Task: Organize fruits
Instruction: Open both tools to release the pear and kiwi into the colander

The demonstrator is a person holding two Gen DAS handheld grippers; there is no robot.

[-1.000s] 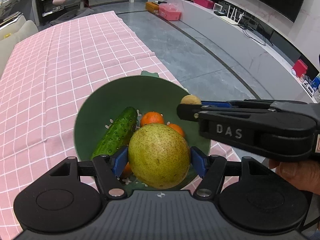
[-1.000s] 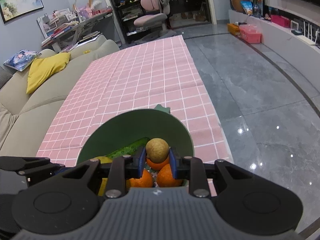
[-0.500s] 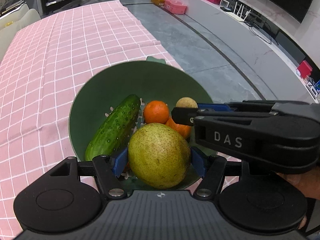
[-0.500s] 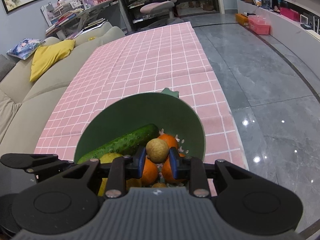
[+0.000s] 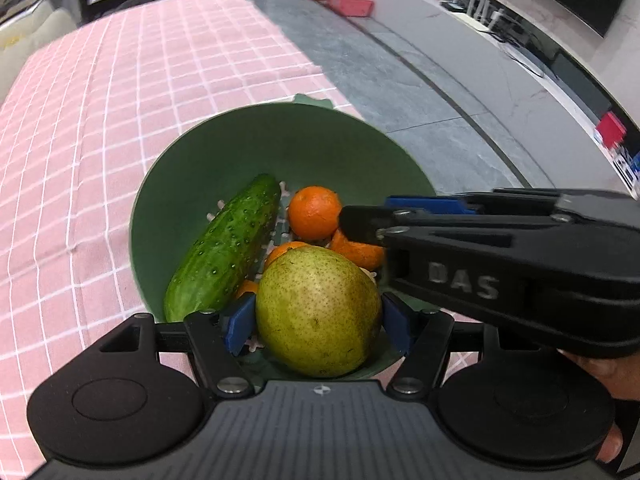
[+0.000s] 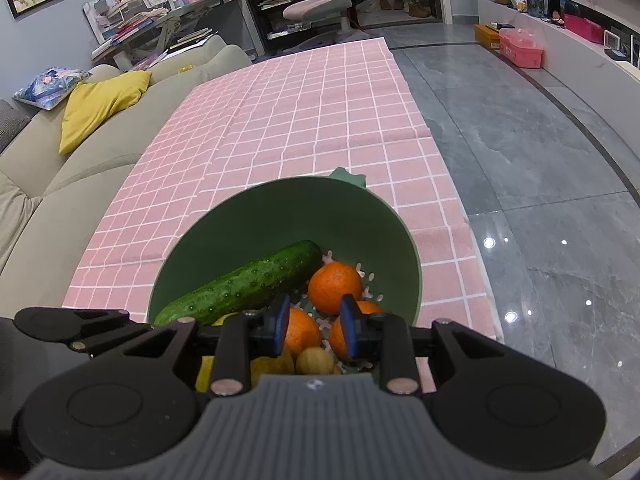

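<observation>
— Where does the left wrist view sit?
— On the left gripper (image 5: 318,322), looking steeply down into the green bowl (image 5: 224,152) from close above its near rim, with the surface's pink cloth (image 5: 100,120) running away toward the far edge.
— And the right wrist view?
— On the right gripper (image 6: 314,326), also tilted down at the bowl (image 6: 256,216), just as near, but showing more room: sofa (image 6: 36,184) on the left, floor (image 6: 540,140) on the right.
— What do they share?
— The bowl, the cucumber (image 5: 224,248), the oranges (image 5: 315,212) and the cloth.

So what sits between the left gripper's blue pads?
A speckled yellow-green pear fills the gap between the left gripper pads, held over the green colander bowl; the left wrist view shows it.
</observation>
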